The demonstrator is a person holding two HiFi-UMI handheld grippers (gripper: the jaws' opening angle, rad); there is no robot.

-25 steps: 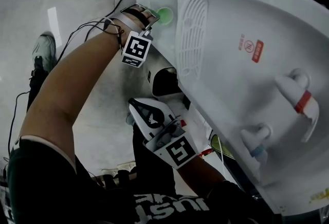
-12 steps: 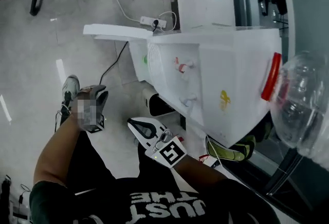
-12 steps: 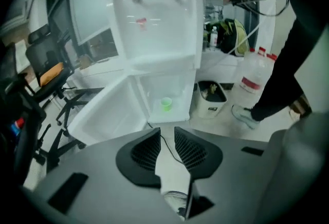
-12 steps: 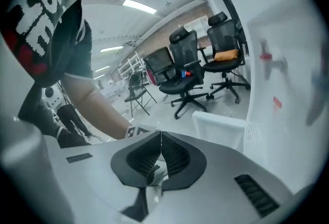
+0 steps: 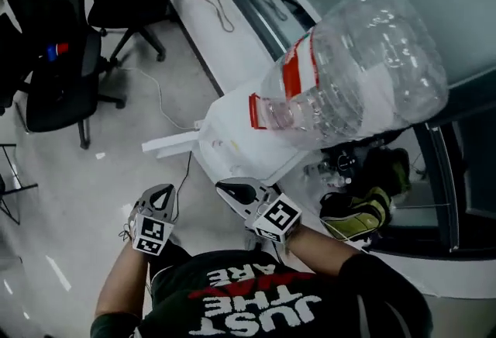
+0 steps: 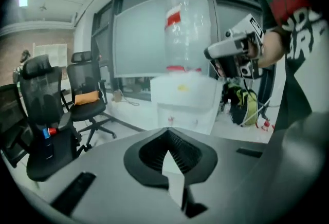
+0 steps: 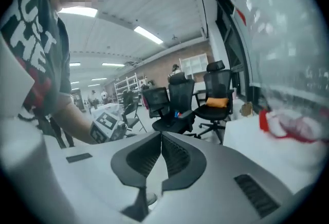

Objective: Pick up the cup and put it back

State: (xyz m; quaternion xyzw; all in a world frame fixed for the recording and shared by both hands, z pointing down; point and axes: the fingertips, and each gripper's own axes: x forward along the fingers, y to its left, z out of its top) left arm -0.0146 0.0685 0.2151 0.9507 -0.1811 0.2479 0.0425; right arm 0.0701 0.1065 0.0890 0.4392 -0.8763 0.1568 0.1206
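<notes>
Beside the water dispenser (image 5: 232, 144) | I hold left gripper (image 5: 161, 191) jaws pressed together, empty | right gripper (image 5: 229, 189) jaws together, empty | clear bottle (image 5: 364, 73) atop dispenser

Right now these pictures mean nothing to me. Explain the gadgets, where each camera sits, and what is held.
A person holds a two-jaw gripper in each hand. The head view looks down from their head at the left gripper, the right gripper, a water dispenser with its big bottle, and office chairs. The other two pictures come from cameras riding on each gripper, looking along its jaws. Both pairs of jaws are shut, with nothing between them. No cup shows.
</notes>
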